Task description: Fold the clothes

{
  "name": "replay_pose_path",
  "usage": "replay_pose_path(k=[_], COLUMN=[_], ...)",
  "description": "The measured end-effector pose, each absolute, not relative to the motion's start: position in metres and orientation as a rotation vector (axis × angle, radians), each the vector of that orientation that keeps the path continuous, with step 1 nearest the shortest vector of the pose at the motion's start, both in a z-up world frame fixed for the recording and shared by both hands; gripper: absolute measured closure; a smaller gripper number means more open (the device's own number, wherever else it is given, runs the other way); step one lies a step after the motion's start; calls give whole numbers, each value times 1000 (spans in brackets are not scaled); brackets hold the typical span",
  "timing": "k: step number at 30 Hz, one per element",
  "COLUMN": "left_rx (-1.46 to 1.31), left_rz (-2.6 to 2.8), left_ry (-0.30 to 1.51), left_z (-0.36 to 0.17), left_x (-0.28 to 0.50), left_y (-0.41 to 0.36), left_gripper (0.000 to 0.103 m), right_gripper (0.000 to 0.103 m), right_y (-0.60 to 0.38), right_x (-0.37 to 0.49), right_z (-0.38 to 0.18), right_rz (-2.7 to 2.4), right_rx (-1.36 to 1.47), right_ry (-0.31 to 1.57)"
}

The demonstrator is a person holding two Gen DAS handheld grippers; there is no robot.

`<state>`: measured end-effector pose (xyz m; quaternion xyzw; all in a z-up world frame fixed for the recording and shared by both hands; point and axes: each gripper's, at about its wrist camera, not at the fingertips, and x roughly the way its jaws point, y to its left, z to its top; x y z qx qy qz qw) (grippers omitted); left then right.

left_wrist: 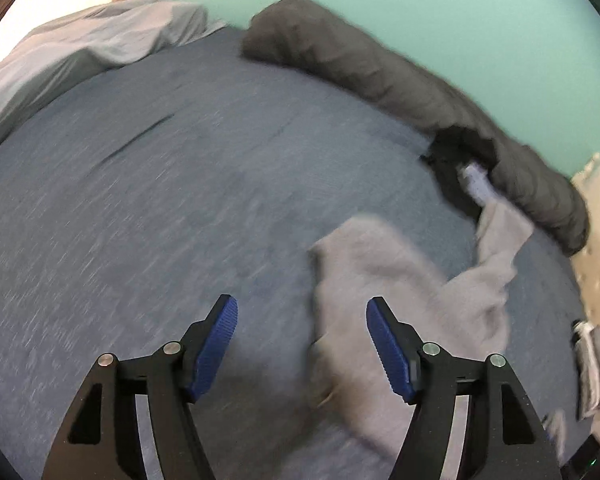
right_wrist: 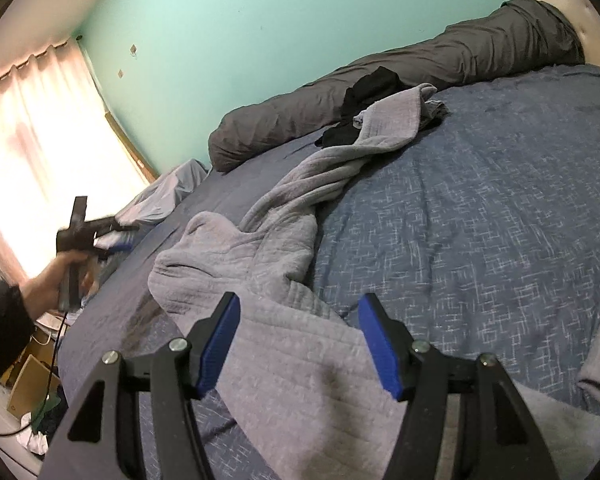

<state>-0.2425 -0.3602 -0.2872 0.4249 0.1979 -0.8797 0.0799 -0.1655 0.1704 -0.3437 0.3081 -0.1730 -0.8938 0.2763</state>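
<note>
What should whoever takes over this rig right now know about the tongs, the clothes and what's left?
Left tongs: open, empty, over the blue bedspread.
Right tongs: open, empty, over the grey garment.
The grey garment lies rumpled and twisted across the bed; a black garment sits by the dark grey pillow.
Done: nothing visibly folded.
Left: spread the grey garment flat, fold it, then the rest.

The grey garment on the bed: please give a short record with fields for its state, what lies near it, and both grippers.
garment: grey garment, crumpled and twisted, unfolded on the blue bedspread
near it: black clothes at its far end, beside the dark grey bolster
left gripper: open, holding nothing
right gripper: open above the garment, fingers apart
</note>
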Motion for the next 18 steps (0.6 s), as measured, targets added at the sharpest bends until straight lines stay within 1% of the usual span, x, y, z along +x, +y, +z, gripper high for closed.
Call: replay_pose_path(k=[5, 8, 11, 15, 17, 18], left_rx=[1453, 1530, 1550, 1565, 1573, 1577], left_rz=[-2580, -2595, -2627, -2633, -2636, -2638], left_ry=[554, 491, 455, 477, 488, 494], left_z=[-330, -349, -354, -361, -364, -365], left_x=[-220, -217, -219, -227, -230, -232], left_y=[-350, -328, -311, -305, -301, -300], left_gripper=[32, 32, 32, 32, 37, 43], right_gripper=[40, 40, 40, 40, 40, 40], right_y=[166, 166, 167, 167, 167, 167], right_x=[-161, -160, -160, -162, -163, -163], right_z=[-340, -341, -341, -344, -345, -345], right_rz=[-2394, -2395, -2398, -2396, -2394, -2394], right_rx=[800, 798, 799, 809, 813, 816], right_ry=[-454, -458, -463, -469, -472, -474])
